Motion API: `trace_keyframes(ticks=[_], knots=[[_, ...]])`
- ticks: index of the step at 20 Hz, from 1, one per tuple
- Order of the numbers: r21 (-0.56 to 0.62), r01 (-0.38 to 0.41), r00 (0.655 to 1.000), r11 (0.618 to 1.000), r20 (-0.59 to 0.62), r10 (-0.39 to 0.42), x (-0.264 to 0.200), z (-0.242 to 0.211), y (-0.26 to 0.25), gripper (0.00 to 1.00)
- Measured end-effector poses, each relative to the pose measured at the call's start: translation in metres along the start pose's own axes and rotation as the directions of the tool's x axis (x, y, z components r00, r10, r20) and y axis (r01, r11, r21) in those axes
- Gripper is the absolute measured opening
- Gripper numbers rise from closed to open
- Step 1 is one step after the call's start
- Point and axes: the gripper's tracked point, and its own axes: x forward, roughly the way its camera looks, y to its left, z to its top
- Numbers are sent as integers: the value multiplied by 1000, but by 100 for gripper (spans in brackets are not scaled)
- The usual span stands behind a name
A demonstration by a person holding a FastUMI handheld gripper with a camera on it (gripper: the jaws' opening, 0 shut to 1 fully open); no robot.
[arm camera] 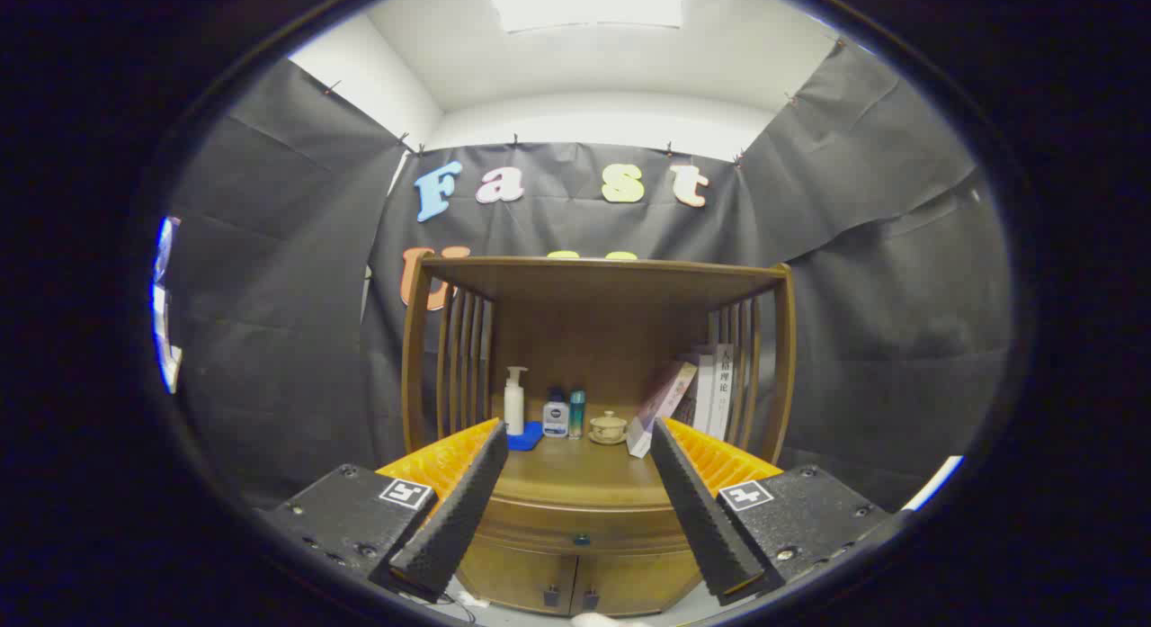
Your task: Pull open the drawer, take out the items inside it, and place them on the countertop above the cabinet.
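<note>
A wooden cabinet (593, 339) stands ahead against the black cloth wall. Its drawer (580, 526) is closed, with a small dark knob (582, 540) in the middle of its front, seen low between my fingers. The countertop (575, 472) lies just above the drawer, under a wooden shelf roof. My gripper (577, 492) is open, its two black ribbed fingers (459, 510) spread wide and holding nothing. The cabinet is still some way beyond the fingertips. The drawer's contents are hidden.
At the back of the countertop stand a white pump bottle (514, 400), a blue cloth (524, 438), two small bottles (556, 416), a lidded cup on a saucer (609, 426) and leaning books (692, 398). Two lower doors (575, 580) sit under the drawer.
</note>
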Motion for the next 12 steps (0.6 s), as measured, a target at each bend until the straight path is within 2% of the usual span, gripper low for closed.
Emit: trace_keyframes(ticks=[12], knots=[[12, 23, 1000, 1000, -11, -23, 0, -2, -5, 100]])
